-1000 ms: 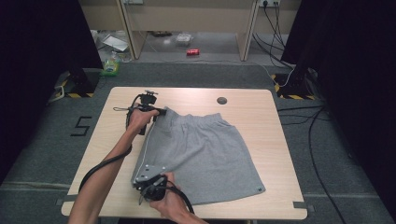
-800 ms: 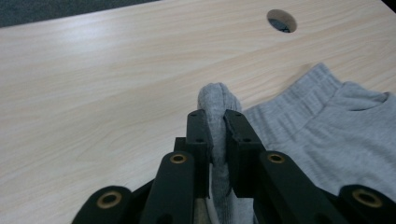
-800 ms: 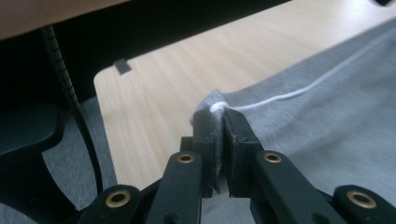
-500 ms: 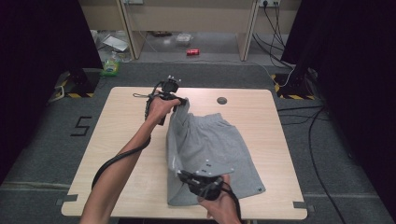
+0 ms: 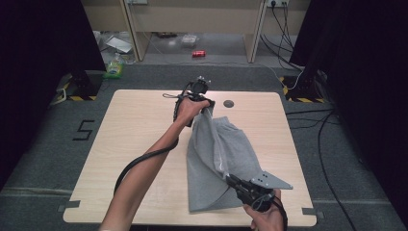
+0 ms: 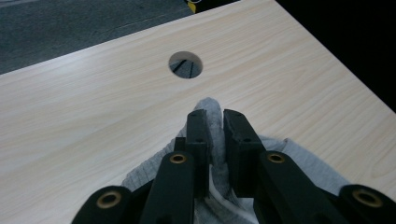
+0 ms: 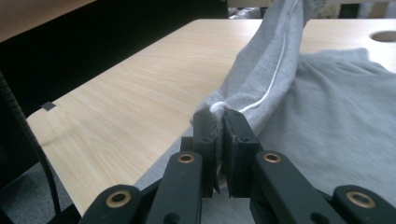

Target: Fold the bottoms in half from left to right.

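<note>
Folding grey shorts (image 5: 216, 159) on the table (image 5: 134, 139), largest thing first: bare wood runs wide on the left side, with less room to the right, where the cloth already lies close to that edge. The shorts sit right of centre, one side lifted off the wood and stretched as a ridge between my two hands, the rest flat beneath. Cloth looks light, soft and limp; I judge it will sag and crease wherever unsupported, so the hems and corners are the places to hold, where seams give the pads some bulk. Left gripper (image 6: 215, 122) is clamped on a bunched corner at the far end, just short of the cable hole (image 6: 186, 64). Right gripper (image 7: 219, 122) is clenched on the near corner, beside a white cord (image 7: 275, 70) running along the fold, close to the near edge. Lifted edge should clear the flat half if kept taut.
</note>
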Motion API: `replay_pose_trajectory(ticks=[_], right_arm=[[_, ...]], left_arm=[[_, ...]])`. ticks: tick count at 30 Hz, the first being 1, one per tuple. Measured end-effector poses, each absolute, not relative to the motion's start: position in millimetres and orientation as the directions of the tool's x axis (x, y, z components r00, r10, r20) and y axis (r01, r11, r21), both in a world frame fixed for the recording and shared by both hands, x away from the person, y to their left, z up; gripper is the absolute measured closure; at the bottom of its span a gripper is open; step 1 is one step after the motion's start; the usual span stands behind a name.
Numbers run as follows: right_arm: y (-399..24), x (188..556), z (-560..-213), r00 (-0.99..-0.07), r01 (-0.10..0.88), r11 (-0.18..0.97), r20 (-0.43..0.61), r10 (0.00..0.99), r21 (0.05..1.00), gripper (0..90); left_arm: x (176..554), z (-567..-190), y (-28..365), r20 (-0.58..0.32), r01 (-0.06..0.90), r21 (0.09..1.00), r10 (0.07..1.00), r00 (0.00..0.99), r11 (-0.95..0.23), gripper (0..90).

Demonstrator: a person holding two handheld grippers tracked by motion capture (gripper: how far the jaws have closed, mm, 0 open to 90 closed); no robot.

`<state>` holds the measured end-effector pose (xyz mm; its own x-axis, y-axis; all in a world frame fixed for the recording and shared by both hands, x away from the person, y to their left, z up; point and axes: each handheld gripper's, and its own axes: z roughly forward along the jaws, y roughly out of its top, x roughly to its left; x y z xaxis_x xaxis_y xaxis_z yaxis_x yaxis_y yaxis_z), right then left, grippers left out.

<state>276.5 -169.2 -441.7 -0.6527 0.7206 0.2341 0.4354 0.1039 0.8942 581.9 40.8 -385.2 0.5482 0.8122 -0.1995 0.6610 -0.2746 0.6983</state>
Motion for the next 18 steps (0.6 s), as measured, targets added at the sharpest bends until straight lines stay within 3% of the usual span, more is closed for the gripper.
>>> replay_pose_trajectory(ticks=[18], right_arm=[[-233,261,-461,-0.524,0.475,0.013,0.27,0.808,0.88,84.9]], left_arm=[[591,-401,-7,-0.224,0.674,0.685,0.802,0.554,-0.275,80.3]])
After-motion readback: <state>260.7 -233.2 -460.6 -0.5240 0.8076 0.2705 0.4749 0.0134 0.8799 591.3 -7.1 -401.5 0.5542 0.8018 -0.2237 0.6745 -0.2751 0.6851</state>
